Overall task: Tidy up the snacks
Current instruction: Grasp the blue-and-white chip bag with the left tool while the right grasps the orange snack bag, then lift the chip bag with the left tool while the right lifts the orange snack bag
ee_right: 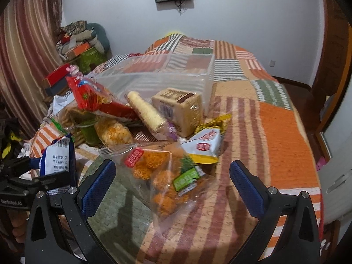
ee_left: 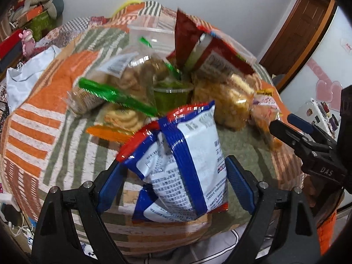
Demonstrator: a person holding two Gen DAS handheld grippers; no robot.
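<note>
On the bed's patchwork quilt (ee_right: 275, 136), a nubbly weave of orange, olive and cream stripes, the snacks lie heaped in a loose pile. The left gripper (ee_left: 173, 171) is clamped on a glossy blue-and-white packet (ee_left: 182, 165) with red trim and fine print across its crinkled back, its blue ribbed pads pressing both sides; the packet is held up off the quilt, near the front of the pile. The right gripper (ee_right: 172, 176) has its fingers spread wide with nothing between them, hovering above a clear film bag of orange, frizzy nest-shaped crackers (ee_right: 162, 176) lying flat on the cloth.

Behind the pile sits a clear plastic bin (ee_right: 176, 72), rigid and box-shaped, with the quilt pattern showing through its walls; I can't make out any snack inside it. Leaning against its front wall is a squarish wrapped block of pale biscuits (ee_right: 180, 110), and beside that a long cream-coloured ridged roll (ee_right: 147, 112) in clear wrap. A shiny red bag (ee_right: 94, 96) lies tilted over a small green-filled plastic cup (ee_right: 90, 129), with a puffy yellow snack bag (ee_right: 114, 132) just beside the cup. A small white-and-yellow pouch (ee_right: 204, 147) rests near the cracker bag.
</note>
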